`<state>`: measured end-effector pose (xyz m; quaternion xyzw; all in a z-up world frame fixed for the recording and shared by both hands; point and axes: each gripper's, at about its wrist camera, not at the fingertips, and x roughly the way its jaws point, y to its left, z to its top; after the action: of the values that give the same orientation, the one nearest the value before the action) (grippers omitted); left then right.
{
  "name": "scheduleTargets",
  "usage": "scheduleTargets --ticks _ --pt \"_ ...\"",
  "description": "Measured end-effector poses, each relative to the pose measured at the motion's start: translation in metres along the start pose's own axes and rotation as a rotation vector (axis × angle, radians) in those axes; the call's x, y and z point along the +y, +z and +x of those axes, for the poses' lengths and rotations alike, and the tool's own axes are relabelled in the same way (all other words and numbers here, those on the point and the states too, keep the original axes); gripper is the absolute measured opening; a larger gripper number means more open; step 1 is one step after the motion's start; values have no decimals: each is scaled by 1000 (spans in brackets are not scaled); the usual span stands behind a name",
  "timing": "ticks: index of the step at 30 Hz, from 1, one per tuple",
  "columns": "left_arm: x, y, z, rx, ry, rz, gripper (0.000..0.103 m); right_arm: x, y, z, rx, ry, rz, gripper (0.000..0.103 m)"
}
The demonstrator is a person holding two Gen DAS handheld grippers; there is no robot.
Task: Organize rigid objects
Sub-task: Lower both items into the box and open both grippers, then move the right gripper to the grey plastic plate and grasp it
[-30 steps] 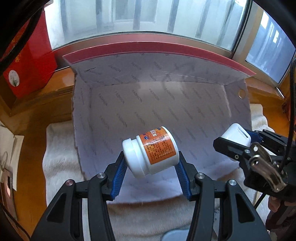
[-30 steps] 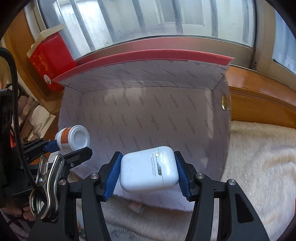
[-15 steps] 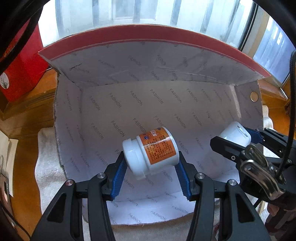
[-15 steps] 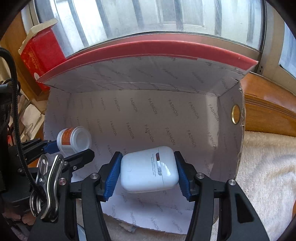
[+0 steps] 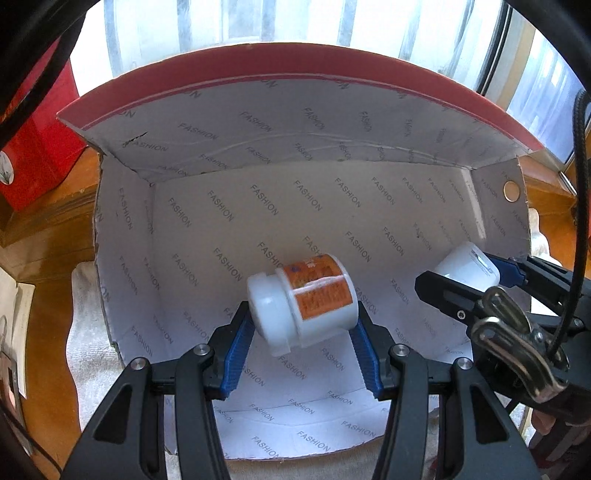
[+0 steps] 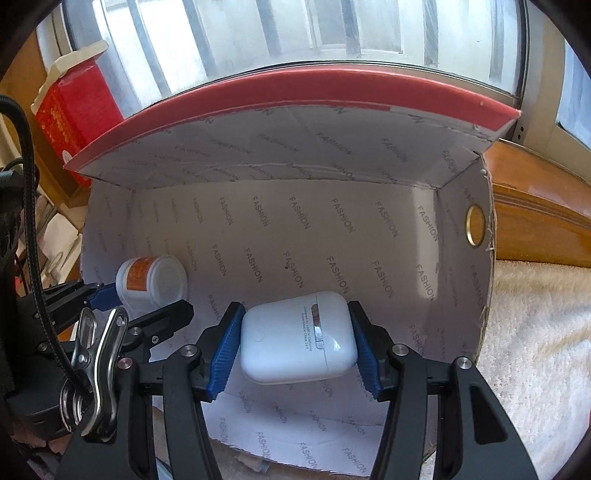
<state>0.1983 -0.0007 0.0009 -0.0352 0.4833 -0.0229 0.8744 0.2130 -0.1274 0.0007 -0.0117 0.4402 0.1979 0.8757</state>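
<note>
While both loads hang inside the open box [image 5: 177,236], the step in hand looks like setting them down on its printed floor; the left gripper [image 5: 301,334] pinches a white jar [image 5: 306,302] with an orange label end to end, lying sideways over the middle of the box; the right gripper [image 6: 295,343] pinches a white earbud case [image 6: 299,338] by its sides, towards the box's right wall. To do it well, I would lower each until it nearly meets the floor, keep them well apart, and part the pads slowly; the jar, being round and on its side, may roll, so turning it upright first seems wise. The box sits on a pale towel [image 6: 535,332] over a wooden sill [image 6: 535,192]; behind the box a barred window [image 6: 295,29]; left of it a red carton [image 6: 70,110].
</note>
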Motion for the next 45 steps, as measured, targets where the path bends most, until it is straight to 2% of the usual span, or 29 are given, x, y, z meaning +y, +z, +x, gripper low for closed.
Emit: scheduleTargets --ticks 5,19,32,45 --pt "9 4 0 8 -32 -4 54 -4 -1 -1 -3 0 25 57" --pt "13 1 -28 -16 -13 -29 55 -8 -9 -32 -39 7 28 58" --pt "12 -35 -79 -27 -26 -38 55 0 -41 -76 -48 33 47 58" --pt "-1 -73 -103 -3 -20 -37 55 11 -81 -101 -24 40 60 58"
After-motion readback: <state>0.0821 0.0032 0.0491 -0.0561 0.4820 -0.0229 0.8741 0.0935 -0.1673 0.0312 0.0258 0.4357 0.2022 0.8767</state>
